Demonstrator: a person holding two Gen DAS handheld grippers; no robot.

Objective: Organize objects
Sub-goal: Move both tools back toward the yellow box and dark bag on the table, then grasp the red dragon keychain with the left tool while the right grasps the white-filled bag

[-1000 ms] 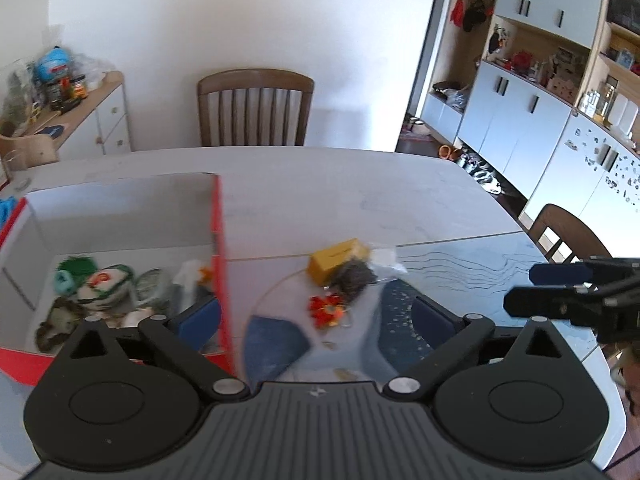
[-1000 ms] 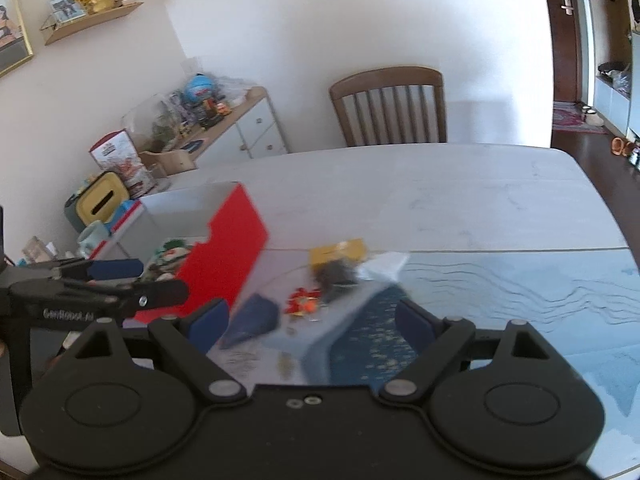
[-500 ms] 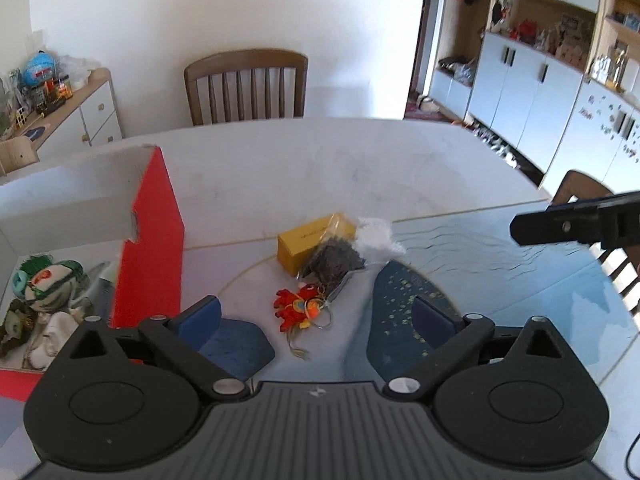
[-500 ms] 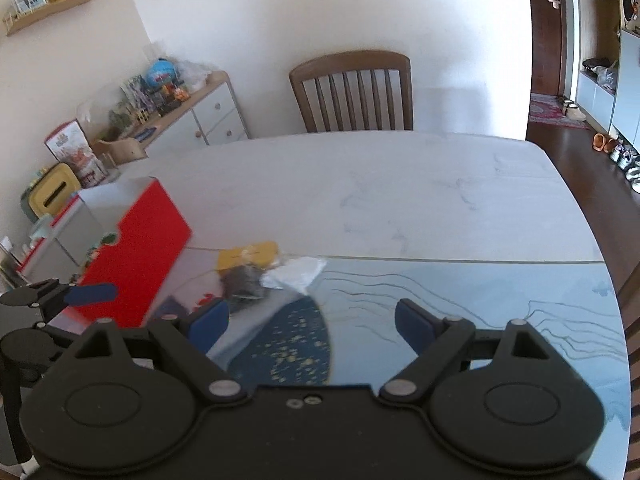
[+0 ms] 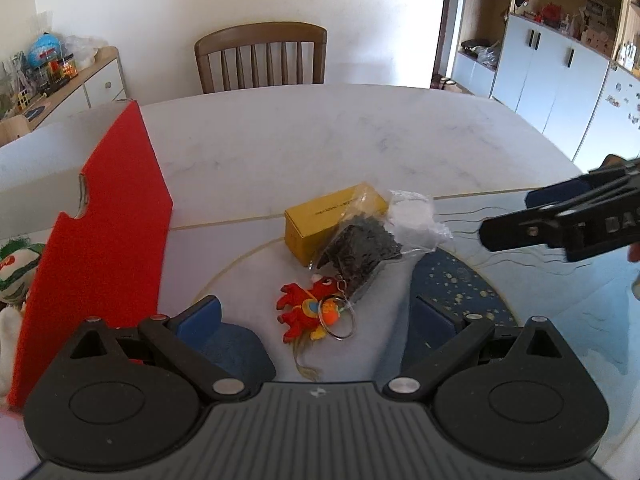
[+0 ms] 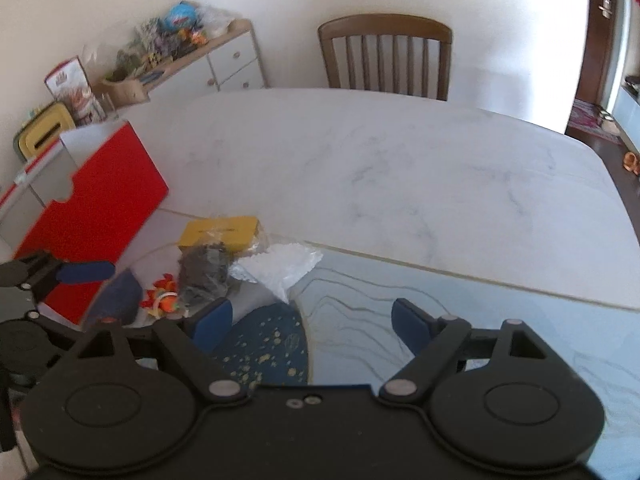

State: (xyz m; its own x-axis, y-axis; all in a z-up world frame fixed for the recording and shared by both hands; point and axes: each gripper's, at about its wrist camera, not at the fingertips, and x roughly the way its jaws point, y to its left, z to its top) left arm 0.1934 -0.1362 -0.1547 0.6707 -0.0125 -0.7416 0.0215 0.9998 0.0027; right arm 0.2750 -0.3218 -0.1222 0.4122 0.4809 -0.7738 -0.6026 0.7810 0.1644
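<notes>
Left gripper (image 5: 316, 316) low over bench (image 5: 320, 136), jaws apart, nothing between the pads. Red dragon keychain (image 5: 310, 310) lying just ahead, in the gap between the jaws. Clear bag of dark bits (image 5: 360, 246) touching keychain ring, leaning on yellow box (image 5: 320, 218) beyond. White bag (image 5: 416, 220) to the right. Red-sided box (image 5: 100, 232) left of the jaws, soft toys inside. Right gripper (image 6: 312, 320) jaws apart, empty, the same pile ahead-left.

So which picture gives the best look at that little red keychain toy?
The left wrist view: the keychain lies whole and sharp between the open jaws, ring and tassel visible. The right wrist view shows only a blurred red-orange bit at its left edge.
</notes>
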